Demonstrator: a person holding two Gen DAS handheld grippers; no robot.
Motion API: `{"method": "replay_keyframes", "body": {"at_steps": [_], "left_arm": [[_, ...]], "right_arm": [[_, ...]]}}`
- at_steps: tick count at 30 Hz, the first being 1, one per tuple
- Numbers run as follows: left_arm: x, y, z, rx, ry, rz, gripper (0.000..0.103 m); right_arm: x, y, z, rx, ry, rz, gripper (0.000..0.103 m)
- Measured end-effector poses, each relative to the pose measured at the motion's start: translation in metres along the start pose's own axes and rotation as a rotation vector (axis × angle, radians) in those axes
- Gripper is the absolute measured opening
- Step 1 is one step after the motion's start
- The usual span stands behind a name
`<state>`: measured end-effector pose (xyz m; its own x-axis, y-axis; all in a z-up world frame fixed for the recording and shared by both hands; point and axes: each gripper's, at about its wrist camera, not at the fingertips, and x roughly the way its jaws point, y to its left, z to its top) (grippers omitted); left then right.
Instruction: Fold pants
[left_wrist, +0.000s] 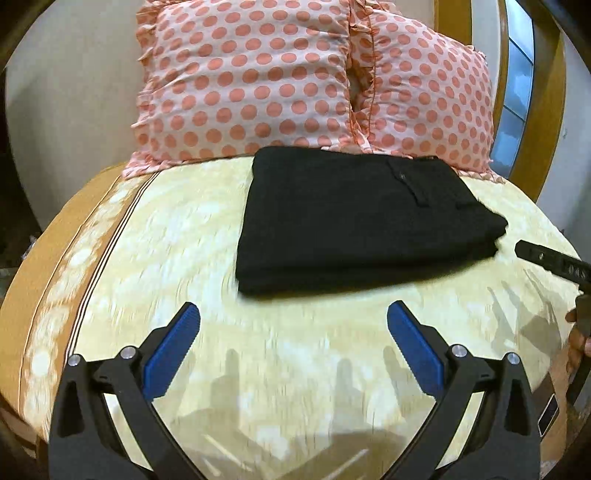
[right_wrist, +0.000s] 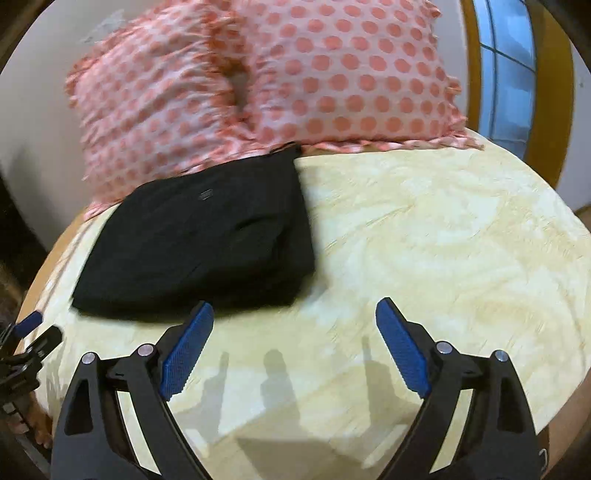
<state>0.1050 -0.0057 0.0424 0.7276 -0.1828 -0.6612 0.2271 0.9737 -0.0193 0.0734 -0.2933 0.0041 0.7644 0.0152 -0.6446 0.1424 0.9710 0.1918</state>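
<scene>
- Folded black pants (left_wrist: 362, 218) lie on the bed (left_wrist: 166, 240), touching the dotted pillows (left_wrist: 258, 81).
- Left gripper (left_wrist: 293, 314): fingers spread, empty; its view shows a pocket flap.
- Right gripper (right_wrist: 294, 312): fingers spread, empty; its view shows more bare bedspread.

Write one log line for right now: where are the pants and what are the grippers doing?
pants: folded, on bed by pillows | left hand-held gripper: open, empty | right hand-held gripper: open, empty
</scene>
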Motion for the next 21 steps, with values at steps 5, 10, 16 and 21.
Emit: {"method": "replay_keyframes", "body": {"at_steps": [5,10,16,21], "left_arm": [[-0.008,-0.003,-0.026,-0.011,-0.006,0.018,0.101],[-0.006,-0.002,-0.038,-0.012,0.008,0.042,0.101],[0.001,-0.001,-0.051,-0.011,0.031,0.056,0.101],[-0.001,-0.003,-0.057,-0.016,0.006,0.073,0.101]], "right_arm": [[-0.007,0.047,-0.034,-0.145,-0.059,0.016,0.091],[-0.006,0.072,-0.055,-0.207,-0.051,0.023,0.091],[0.000,0.079,-0.066,-0.203,-0.026,0.017,0.092],[0.003,0.084,-0.074,-0.205,-0.023,0.005,0.096]]}}
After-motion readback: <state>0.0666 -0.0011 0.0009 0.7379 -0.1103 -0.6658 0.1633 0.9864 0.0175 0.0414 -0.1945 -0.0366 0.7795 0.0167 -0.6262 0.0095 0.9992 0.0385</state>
